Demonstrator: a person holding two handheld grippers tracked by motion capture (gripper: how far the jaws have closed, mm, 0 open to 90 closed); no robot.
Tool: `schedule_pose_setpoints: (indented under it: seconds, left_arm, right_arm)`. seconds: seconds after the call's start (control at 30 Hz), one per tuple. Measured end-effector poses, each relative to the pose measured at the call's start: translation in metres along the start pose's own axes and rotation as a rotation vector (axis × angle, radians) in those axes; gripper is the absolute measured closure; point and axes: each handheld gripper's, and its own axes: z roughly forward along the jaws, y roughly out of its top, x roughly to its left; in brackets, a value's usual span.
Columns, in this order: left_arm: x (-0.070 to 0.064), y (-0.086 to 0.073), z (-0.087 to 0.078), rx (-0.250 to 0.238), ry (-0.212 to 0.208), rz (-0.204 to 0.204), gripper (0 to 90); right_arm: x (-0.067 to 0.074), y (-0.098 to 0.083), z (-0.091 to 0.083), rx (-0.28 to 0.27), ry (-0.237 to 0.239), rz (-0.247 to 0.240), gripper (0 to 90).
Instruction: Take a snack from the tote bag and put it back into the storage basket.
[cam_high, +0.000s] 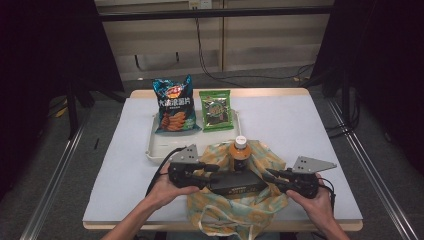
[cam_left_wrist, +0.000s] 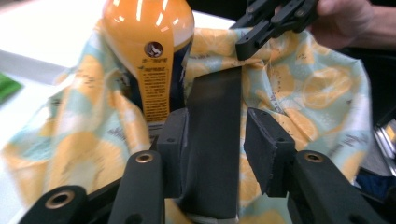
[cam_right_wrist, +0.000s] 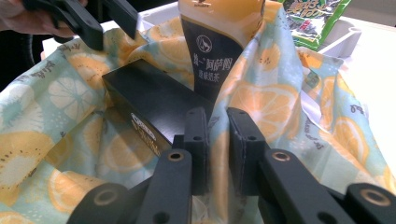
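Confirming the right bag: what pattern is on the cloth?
Orange and lemon slices on pale teal cloth bag, clearest in right gripper view.

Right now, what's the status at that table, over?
Left gripper open around the black box. Right gripper shut on the lemon-print bag. Orange bottle upright in bag, beside box.

White-topped table (cam_high: 300, 130) on grey floor (cam_high: 100, 120), beige panelled wall (cam_high: 250, 40) behind — dark curtains (cam_high: 45, 60) either side, black cables (cam_high: 210, 70) trailing
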Motion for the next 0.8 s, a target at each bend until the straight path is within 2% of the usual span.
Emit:
schedule_pose_setpoints:
  seconds: [0.07, 0.17, 0.27, 0.33, 0.4, 0.5, 0.53, 0.63, 0.7, 0.73, 0.8]
  left_arm:
    - [0.002, 0.000, 0.011, 0.032, -0.008, 0.007, 58.3]
    - [0.002, -0.001, 0.019, 0.039, -0.002, 0.017, 54.9]
    - [0.005, -0.001, 0.023, 0.045, 0.000, 0.011, 52.2]
    - [0.005, -0.002, 0.026, 0.066, 0.010, 0.030, 52.4]
    - [0.006, -0.003, 0.029, 0.083, 0.006, 0.038, 48.6]
    - [0.006, -0.005, 0.031, 0.083, -0.007, 0.033, 44.5]
    - [0.006, -0.005, 0.031, 0.086, -0.006, 0.048, 44.5]
    - [0.002, -0.004, 0.033, 0.090, -0.014, 0.054, 44.5]
    - [-0.003, -0.002, 0.034, 0.106, -0.020, 0.063, 40.4]
    - [-0.005, -0.002, 0.034, 0.118, -0.020, 0.084, 37.7]
    - [-0.009, -0.001, 0.034, 0.126, -0.017, 0.087, 39.1]
  right_arm:
    - [0.000, 0.000, 0.000, 0.000, 0.003, -0.002, 77.8]
    - [0.000, 0.000, 0.000, 0.001, 0.000, -0.004, 76.9]
    - [-0.001, -0.001, -0.001, -0.002, -0.007, 0.001, 75.7]
    - [-0.001, -0.001, -0.001, -0.009, -0.016, 0.002, 75.7]
    - [0.000, 0.000, -0.001, -0.011, -0.017, 0.001, 74.6]
    - [0.000, 0.000, 0.000, -0.004, -0.016, -0.002, 74.3]
    - [0.000, 0.000, 0.000, -0.003, -0.015, -0.005, 74.1]
    - [0.000, -0.001, 0.001, -0.001, -0.013, -0.001, 73.6]
    - [0.000, -0.001, 0.001, -0.002, -0.015, -0.002, 73.4]
    - [0.000, 0.000, 0.000, -0.003, -0.016, -0.002, 73.3]
    - [0.000, 0.000, 0.000, -0.005, -0.015, -0.001, 73.1]
